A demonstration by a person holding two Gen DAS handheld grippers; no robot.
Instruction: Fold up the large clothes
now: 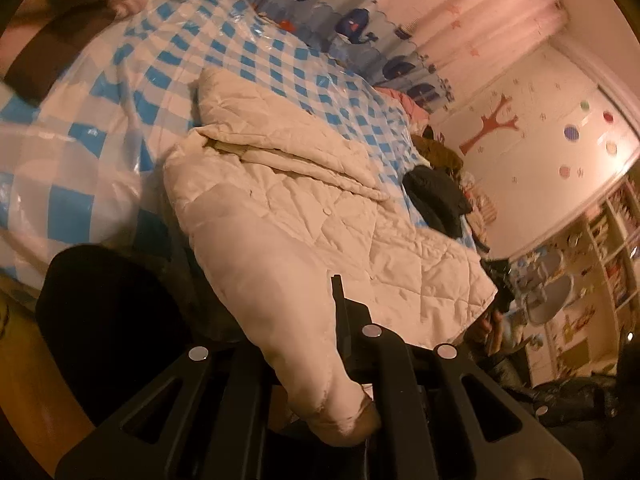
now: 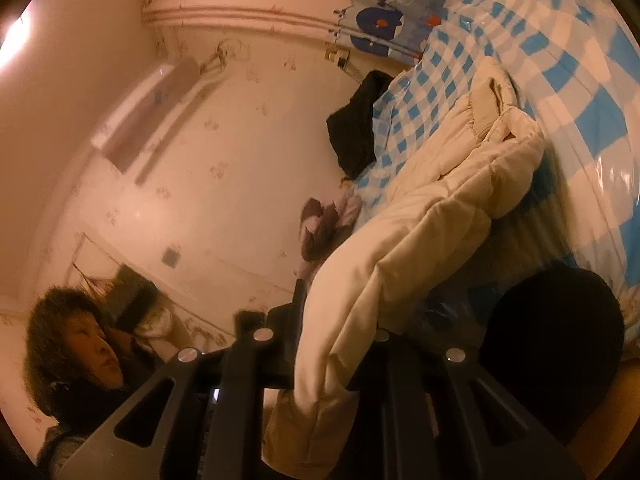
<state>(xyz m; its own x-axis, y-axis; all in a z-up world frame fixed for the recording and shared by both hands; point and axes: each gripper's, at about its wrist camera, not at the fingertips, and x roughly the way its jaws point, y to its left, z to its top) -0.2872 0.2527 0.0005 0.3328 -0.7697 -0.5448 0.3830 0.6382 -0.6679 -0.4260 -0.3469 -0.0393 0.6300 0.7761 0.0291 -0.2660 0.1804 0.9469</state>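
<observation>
Jacket (image 1: 304,216) gripped at both ends, over checkered bed cover (image 1: 120,92).
Left hand-held gripper (image 1: 344,400) clamps sleeve cuff; right hand-held gripper (image 2: 332,364) clamps cream fabric.

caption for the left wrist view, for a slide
Left claw shut on a cuff of the cream quilted coat, spread on a blue checked sheet.

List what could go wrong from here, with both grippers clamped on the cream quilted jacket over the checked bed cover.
1. The left gripper pinches only a sleeve end of the cream quilted jacket; the puffy, smooth fabric could slip out.
2. The right gripper holds a thick bunch, so layers might shift and spoil the fold.
3. The glossy checked bed cover looks slick; the jacket could drag toward the dark garment.
</observation>
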